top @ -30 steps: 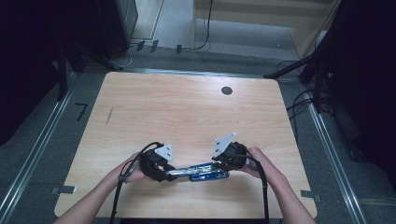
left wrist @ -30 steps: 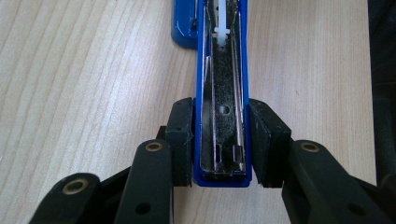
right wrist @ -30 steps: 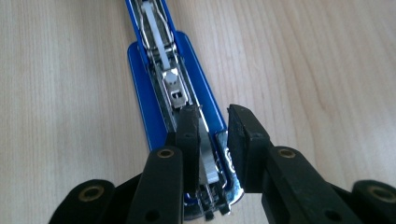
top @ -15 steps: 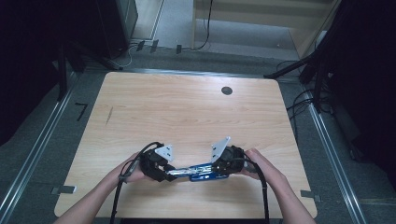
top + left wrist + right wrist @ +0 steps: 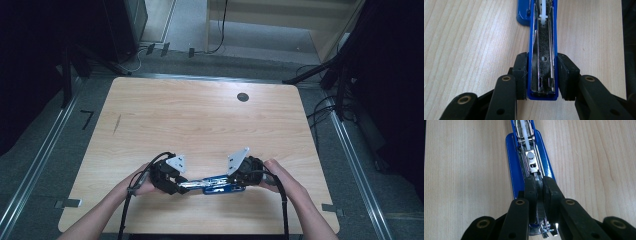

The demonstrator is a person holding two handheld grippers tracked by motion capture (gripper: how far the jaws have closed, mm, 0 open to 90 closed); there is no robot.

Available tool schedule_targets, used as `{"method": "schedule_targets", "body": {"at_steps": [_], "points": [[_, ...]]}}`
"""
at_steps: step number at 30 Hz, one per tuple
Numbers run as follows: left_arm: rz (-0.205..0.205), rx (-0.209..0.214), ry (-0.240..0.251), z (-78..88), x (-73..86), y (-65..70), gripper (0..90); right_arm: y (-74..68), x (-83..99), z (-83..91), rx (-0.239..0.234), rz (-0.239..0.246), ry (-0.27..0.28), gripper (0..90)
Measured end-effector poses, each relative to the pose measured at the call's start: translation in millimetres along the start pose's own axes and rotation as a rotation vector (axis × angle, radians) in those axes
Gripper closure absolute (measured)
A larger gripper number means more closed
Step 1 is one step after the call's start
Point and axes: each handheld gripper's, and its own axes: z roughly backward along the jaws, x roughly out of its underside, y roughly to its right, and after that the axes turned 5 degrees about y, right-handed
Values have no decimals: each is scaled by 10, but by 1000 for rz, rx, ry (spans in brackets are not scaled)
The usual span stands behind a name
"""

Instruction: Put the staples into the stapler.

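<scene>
A blue stapler [image 5: 216,184], swung fully open so its two halves lie in one line, rests on the light wooden table [image 5: 200,125] close to the near edge and roughly midway between the table's left and right edges. The left gripper [image 5: 181,184] meets the stapler's left end; in the left gripper view its jaws are parted only as wide as the blue cover and press flat against both outer sides of the stapler [image 5: 543,50], whose shiny inner channel faces up. The right gripper [image 5: 239,182] meets the stapler's right end; in the right gripper view its jaws are drawn almost together, pinching the narrow metal staple rail [image 5: 539,212] that stands up from the blue base of the stapler [image 5: 514,162]. A hand [image 5: 135,181] backs the left gripper and another hand [image 5: 278,175] backs the right, both forearms crossing the near edge just behind the stapler. Beyond the stapler the tabletop runs bare toward the far edge, apart from a small dark round hole [image 5: 243,97] near the far right corner. To either side of the stapler, bare wood extends to the side edges.
</scene>
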Motion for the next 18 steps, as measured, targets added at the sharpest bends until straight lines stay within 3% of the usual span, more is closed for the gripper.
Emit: {"method": "schedule_targets", "body": {"at_steps": [18], "points": [[1,-1,0,-1,-1,2,652,5,-28,-5,-2,-10,10,838]]}}
